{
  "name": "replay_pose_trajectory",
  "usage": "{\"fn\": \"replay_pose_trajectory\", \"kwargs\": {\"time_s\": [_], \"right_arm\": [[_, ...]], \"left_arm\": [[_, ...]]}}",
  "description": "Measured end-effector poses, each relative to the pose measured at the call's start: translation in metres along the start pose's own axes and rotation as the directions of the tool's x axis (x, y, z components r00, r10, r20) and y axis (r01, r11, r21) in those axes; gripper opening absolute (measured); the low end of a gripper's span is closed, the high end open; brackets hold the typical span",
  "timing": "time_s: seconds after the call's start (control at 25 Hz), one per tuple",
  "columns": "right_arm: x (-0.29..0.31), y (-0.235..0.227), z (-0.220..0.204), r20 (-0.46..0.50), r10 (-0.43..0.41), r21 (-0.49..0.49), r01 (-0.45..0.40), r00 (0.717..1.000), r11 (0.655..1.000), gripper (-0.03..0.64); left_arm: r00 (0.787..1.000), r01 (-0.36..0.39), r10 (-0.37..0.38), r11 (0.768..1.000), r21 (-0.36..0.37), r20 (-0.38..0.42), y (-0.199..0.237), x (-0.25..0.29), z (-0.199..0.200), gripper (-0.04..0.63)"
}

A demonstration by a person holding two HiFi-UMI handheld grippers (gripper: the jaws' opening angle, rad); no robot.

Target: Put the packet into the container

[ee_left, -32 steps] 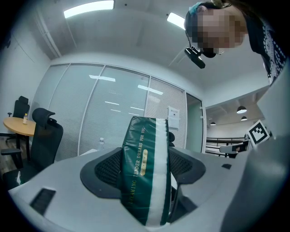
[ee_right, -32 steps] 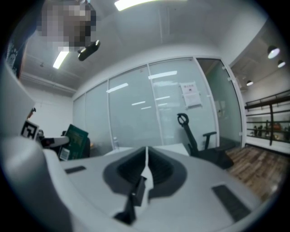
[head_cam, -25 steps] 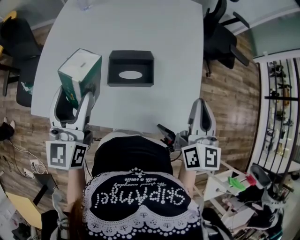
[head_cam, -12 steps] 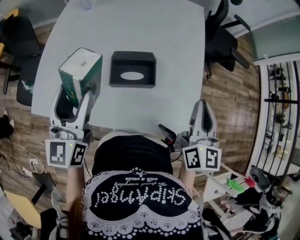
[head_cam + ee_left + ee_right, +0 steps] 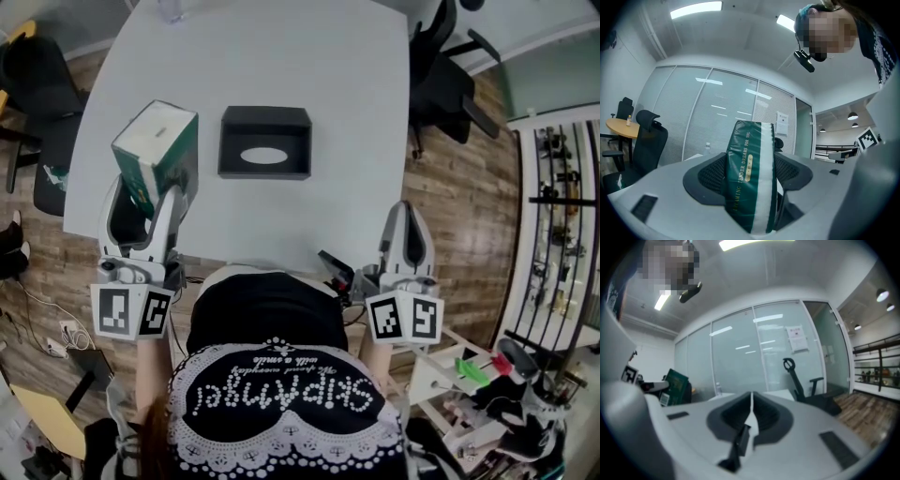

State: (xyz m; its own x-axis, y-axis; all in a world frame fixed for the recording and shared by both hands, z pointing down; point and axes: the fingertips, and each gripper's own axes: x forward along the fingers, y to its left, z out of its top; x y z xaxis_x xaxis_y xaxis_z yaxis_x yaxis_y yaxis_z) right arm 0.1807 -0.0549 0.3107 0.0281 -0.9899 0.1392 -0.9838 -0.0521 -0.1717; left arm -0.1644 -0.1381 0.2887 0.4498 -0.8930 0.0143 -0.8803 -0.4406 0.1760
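Left of frame, the left gripper [image 5: 145, 195] clamps the green packet [image 5: 157, 139], held up beside the black container [image 5: 265, 141] at centre. Lower right, the right gripper [image 5: 405, 223] is closed and empty. Gripped low, the packet could tip and snag the container's rim.

white table [image 5: 281, 56], wood floor [image 5: 450, 197], black chairs [image 5: 441, 75], glass partition walls [image 5: 717, 117].
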Motion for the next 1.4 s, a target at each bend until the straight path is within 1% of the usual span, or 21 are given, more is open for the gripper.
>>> {"fn": "replay_pose_trajectory", "kwargs": {"time_s": [0.12,0.2,0.28,0.4,0.48,0.52,0.6,0.64,0.72,0.8,0.96,1.08,1.16,1.24,1.4], "right_arm": [[0.000,0.004,-0.003,-0.005,-0.003,0.001,0.003,1.000,1.000,0.038],[0.001,0.004,-0.004,-0.007,-0.004,0.002,0.004,1.000,1.000,0.038],[0.002,0.003,-0.005,-0.011,-0.007,0.005,0.007,1.000,1.000,0.038],[0.003,0.001,-0.008,-0.015,-0.014,0.012,0.014,1.000,1.000,0.038],[0.004,0.000,-0.010,-0.020,-0.017,0.016,0.017,1.000,1.000,0.037],[0.004,0.000,-0.011,-0.025,-0.018,0.018,0.018,1.000,1.000,0.037],[0.006,-0.001,-0.014,-0.035,-0.020,0.022,0.021,0.999,1.000,0.037],[0.008,-0.001,-0.016,-0.041,-0.020,0.024,0.021,0.999,0.999,0.037],[0.011,-0.001,-0.020,-0.053,-0.019,0.032,0.021,0.998,0.999,0.037],[0.013,-0.002,-0.026,-0.065,-0.019,0.041,0.021,0.998,0.999,0.037],[0.015,-0.001,-0.034,-0.090,-0.023,0.053,0.027,0.996,0.998,0.037],[0.013,0.003,-0.038,-0.099,-0.030,0.062,0.036,0.995,0.997,0.038],[0.011,0.003,-0.042,-0.107,-0.037,0.068,0.044,0.994,0.997,0.038],[0.012,0.000,-0.046,-0.118,-0.045,0.074,0.054,0.992,0.996,0.038],[0.011,-0.010,-0.053,-0.133,-0.065,0.080,0.076,0.989,0.994,0.037]], "left_arm": [[0.999,0.032,-0.031,0.999,0.041,-0.018,0.005,0.001,0.006,0.344],[0.997,0.075,-0.072,0.993,0.093,-0.042,0.004,0.008,0.012,0.344],[0.992,0.115,-0.106,0.982,0.148,-0.067,0.001,0.016,0.019,0.344],[0.982,0.178,-0.160,0.959,0.222,-0.097,-0.006,0.032,0.026,0.344],[0.969,0.239,-0.210,0.935,0.264,-0.133,-0.015,0.045,0.027,0.344],[0.958,0.273,-0.236,0.919,0.282,-0.161,-0.020,0.052,0.025,0.344],[0.931,0.344,-0.278,0.886,0.311,-0.236,-0.031,0.066,0.015,0.344],[0.913,0.379,-0.296,0.869,0.318,-0.280,-0.035,0.073,0.007,0.344],[0.871,0.450,-0.333,0.836,0.313,-0.361,-0.046,0.086,-0.010,0.344],[0.825,0.518,-0.375,0.800,0.302,-0.423,-0.059,0.101,-0.026,0.344],[0.747,0.632,-0.460,0.715,0.299,-0.480,-0.082,0.127,-0.054,0.344],[0.689,0.697,-0.499,0.656,0.290,-0.525,-0.092,0.134,-0.075,0.344],[0.650,0.729,-0.511,0.628,0.271,-0.563,-0.098,0.136,-0.092,0.344],[0.615,0.753,-0.516,0.609,0.251,-0.596,-0.103,0.139,-0.108,0.344],[0.567,0.780,-0.516,0.587,0.218,-0.642,-0.110,0.142,-0.135,0.344]]}}
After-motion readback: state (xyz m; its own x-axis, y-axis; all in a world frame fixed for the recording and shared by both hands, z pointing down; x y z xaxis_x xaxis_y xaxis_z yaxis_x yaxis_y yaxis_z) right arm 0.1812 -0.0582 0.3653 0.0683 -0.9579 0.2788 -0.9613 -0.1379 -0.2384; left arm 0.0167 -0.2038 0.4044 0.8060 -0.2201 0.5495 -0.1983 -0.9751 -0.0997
